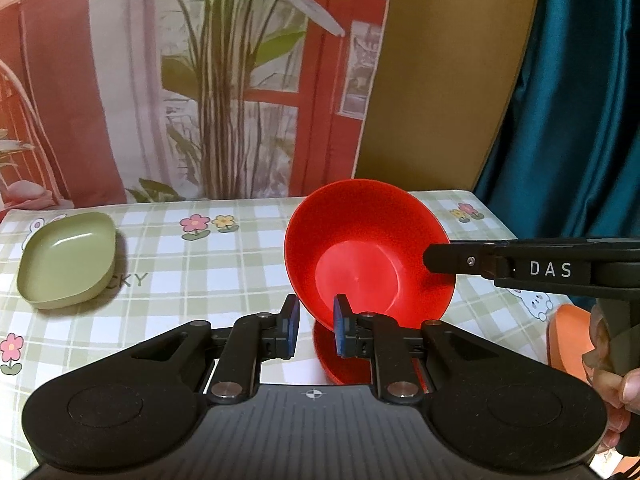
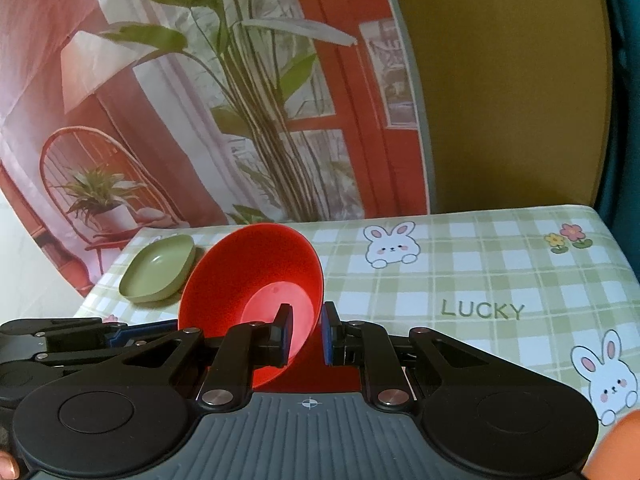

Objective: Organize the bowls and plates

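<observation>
The red bowl point(image 1: 368, 252) was tipped up on its side above the middle of the worktop point(image 1: 224, 264), and nothing was in it. Both grippers held it by the rim. The left gripper point(image 1: 316, 322) had its jaws nearly closed on the near edge. The right gripper point(image 2: 306, 330) had its jaws pinched on the rim too. The green dish point(image 1: 68, 260) sat empty by the far left corner. Only the left view showed a person's hand point(image 1: 616, 380) and an orange thing point(image 1: 568, 332) at the right edge.
</observation>
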`<state>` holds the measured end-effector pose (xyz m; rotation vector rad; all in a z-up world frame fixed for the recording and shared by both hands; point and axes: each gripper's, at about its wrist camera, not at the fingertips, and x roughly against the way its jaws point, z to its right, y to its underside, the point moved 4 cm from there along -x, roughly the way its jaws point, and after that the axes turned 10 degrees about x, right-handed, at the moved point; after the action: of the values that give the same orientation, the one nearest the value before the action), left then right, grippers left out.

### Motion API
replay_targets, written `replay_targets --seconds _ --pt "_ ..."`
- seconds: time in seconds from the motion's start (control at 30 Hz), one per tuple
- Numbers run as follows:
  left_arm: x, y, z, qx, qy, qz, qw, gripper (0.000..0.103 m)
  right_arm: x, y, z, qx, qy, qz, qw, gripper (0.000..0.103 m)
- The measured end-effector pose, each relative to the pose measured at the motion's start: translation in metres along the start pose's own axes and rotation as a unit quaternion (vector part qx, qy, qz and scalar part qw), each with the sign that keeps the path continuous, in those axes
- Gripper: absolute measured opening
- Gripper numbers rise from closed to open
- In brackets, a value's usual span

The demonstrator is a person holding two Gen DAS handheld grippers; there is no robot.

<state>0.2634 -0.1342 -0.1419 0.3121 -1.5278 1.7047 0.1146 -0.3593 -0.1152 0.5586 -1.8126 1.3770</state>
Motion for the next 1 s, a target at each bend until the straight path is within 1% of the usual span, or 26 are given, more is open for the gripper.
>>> replay_targets --seconds 0.4,0.43,1.0 --pt "-0.002 0.009 0.015 -0.014 0.010 -0.011 0.9998 0.019 0.010 0.016 0.019 -0.014 0.009 -0.002 1.000 0.014" --pt "-0.003 0.009 0.016 -0.008 0.007 -0.014 0.9998 0.020 0.010 0.017 0.021 -0.016 0.010 -0.003 1.000 0.014" --pt "-0.014 0.015 0.024 -0.015 0.016 -0.035 0.9992 0.020 0.006 0.032 0.037 -0.029 0.016 -0.014 0.999 0.014"
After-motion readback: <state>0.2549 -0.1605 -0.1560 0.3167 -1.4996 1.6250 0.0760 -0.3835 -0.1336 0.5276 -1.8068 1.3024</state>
